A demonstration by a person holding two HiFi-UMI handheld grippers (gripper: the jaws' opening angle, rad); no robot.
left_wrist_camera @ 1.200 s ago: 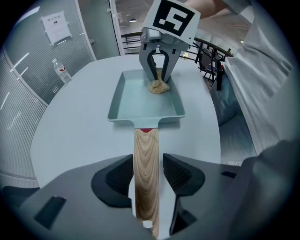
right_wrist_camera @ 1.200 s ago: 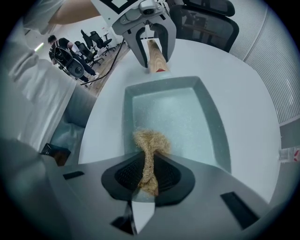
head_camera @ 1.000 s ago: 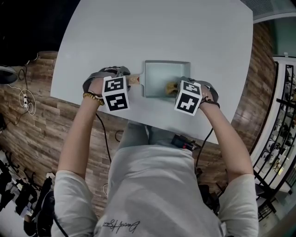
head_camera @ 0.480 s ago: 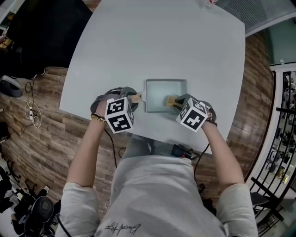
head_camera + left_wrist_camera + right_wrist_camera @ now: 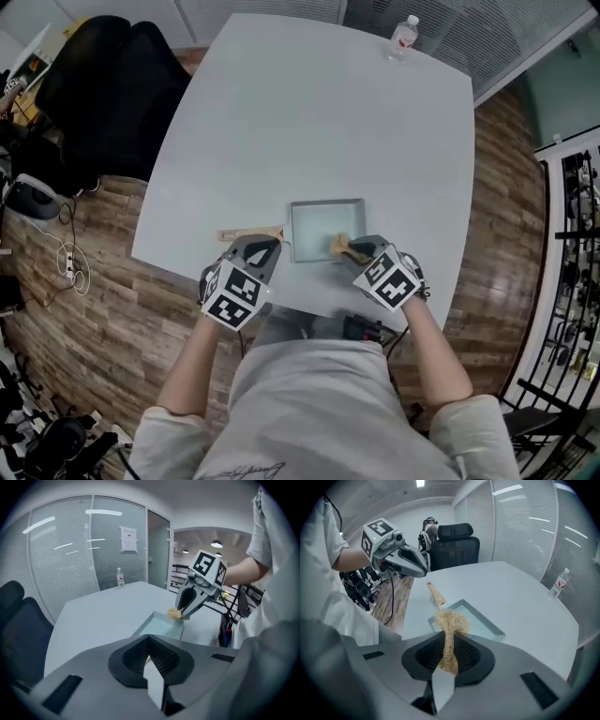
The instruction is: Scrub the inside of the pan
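The pale square pan (image 5: pixel 326 228) lies near the table's front edge, its wooden handle (image 5: pixel 250 232) pointing left. My right gripper (image 5: pixel 349 249) is shut on a tan fibrous scrubber (image 5: pixel 337 245) at the pan's near right corner. In the right gripper view the scrubber (image 5: pixel 450 620) sticks up from the gripper (image 5: pixel 447 656) over the pan (image 5: pixel 480 620). My left gripper (image 5: pixel 265 247) hovers just in front of the handle, apart from it. In its own view the left gripper (image 5: pixel 150 656) is shut with nothing between the jaws, and the pan (image 5: pixel 161 625) lies ahead.
A water bottle (image 5: pixel 403 36) stands at the far edge of the white table (image 5: pixel 309 122). A black office chair (image 5: pixel 112 75) is off the table's left side. Wood floor and cables lie to the left, a metal rack at the right.
My left gripper has come off the pan's handle, drawn back toward the table's front edge and shut empty. The right gripper stays at the pan with the scrubber.
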